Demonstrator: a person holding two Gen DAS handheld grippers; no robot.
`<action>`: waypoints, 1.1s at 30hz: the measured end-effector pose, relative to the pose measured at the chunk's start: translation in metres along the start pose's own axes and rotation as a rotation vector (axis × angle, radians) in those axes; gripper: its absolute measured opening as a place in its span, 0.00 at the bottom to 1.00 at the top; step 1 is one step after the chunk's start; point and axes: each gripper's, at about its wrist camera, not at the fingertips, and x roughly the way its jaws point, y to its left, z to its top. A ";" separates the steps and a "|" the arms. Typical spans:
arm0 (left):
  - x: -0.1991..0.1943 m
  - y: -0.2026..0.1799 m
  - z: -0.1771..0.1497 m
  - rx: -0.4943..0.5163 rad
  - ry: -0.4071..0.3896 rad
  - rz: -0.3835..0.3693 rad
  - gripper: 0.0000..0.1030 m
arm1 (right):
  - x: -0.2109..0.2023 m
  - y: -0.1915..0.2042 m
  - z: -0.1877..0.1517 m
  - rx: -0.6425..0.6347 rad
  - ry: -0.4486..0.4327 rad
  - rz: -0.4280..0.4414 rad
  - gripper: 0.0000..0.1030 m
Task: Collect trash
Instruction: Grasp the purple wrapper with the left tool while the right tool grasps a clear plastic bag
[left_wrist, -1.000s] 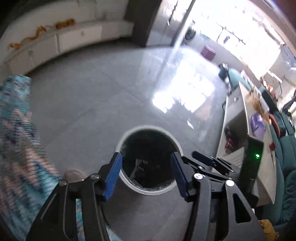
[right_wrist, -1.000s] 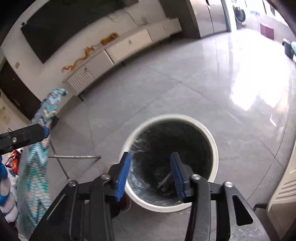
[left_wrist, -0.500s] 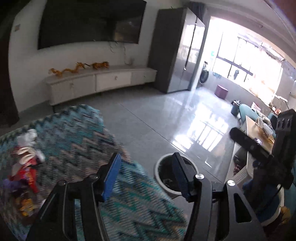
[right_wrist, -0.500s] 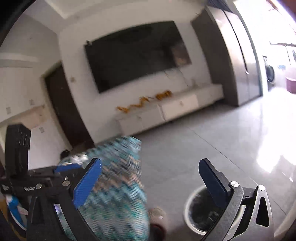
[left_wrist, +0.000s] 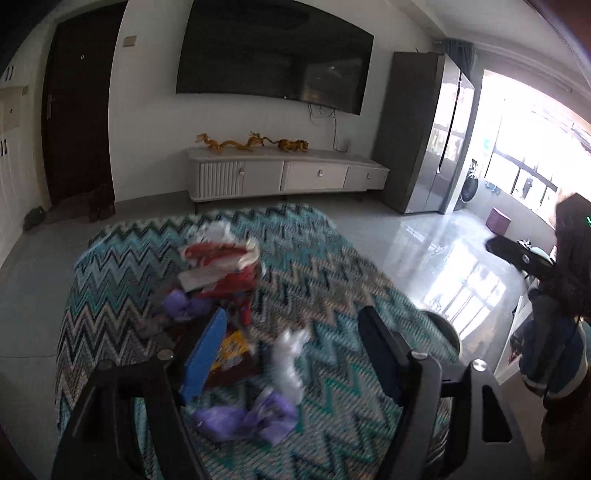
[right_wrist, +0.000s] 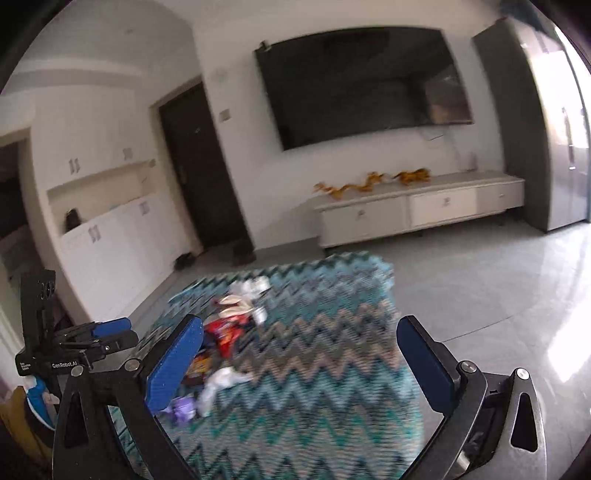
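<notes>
Purple plastic (left_wrist: 251, 419) lies crumpled just ahead of your left claw (left_wrist: 291, 354), between its parted, empty fingers, with a white scrap (left_wrist: 288, 363) right behind it, so drop straight down on one piece only and close once both pads bracket it. Your right claw (right_wrist: 303, 365) is also spread wide and holding nothing, and the trash heap (right_wrist: 225, 332) sits ahead and to its left on the zigzag-covered worktop (right_wrist: 325, 369). Farther off, to the left claw's right, the bin (left_wrist: 445, 330) rim peeks past the cloth's edge.
</notes>
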 end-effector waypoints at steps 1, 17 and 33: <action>0.003 0.002 -0.006 0.003 0.015 -0.003 0.70 | 0.012 0.006 -0.003 0.003 0.031 0.012 1.00; 0.075 0.034 -0.092 0.022 0.224 -0.081 0.64 | 0.140 0.061 -0.063 0.023 0.392 0.121 0.86; 0.074 0.063 -0.099 -0.090 0.181 -0.175 0.41 | 0.221 0.081 -0.097 0.059 0.560 0.137 0.42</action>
